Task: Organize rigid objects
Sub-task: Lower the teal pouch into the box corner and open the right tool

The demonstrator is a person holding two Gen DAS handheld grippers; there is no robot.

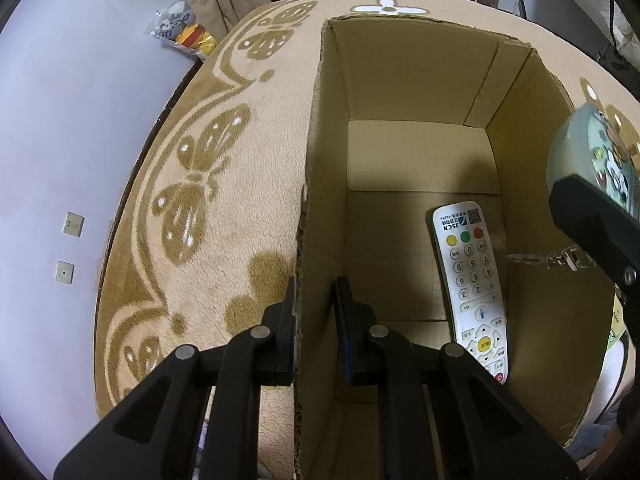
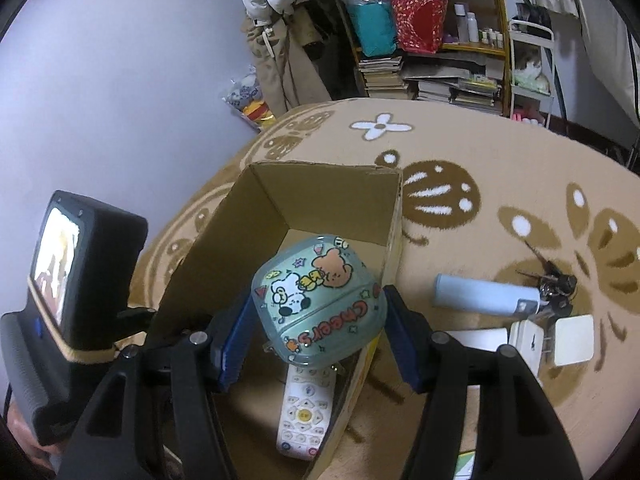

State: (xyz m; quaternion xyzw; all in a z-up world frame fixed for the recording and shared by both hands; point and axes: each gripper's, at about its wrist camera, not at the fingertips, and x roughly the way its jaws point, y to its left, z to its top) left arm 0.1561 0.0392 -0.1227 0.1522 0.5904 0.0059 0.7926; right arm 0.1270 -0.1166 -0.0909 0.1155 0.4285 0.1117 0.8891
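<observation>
Above the cardboard box [image 2: 320,200] our right gripper [image 2: 318,330] clamps its fingers on the green tin [image 2: 316,296] — our left gripper [image 1: 314,312] pinches the box's wall, beside the white remote [image 1: 472,288] inside.

- Both views are dim, indoor-lit, with a cool violet cast on the wall [image 1: 60,120].
- Heavy fisheye bending curves the carpet [image 1: 208,208] edge; black vignette fills the corners.
- A dark, soft-edged shadow lies across the cardboard box [image 1: 416,80] floor, above the white remote [image 1: 472,280].
- The green tin [image 2: 320,300] shows a faint sheen; its print is readable.
- The shelf [image 2: 440,40] in the background looks soft and grainy.
- The small screen [image 2: 56,256] at the left is blown-out and smeared.
</observation>
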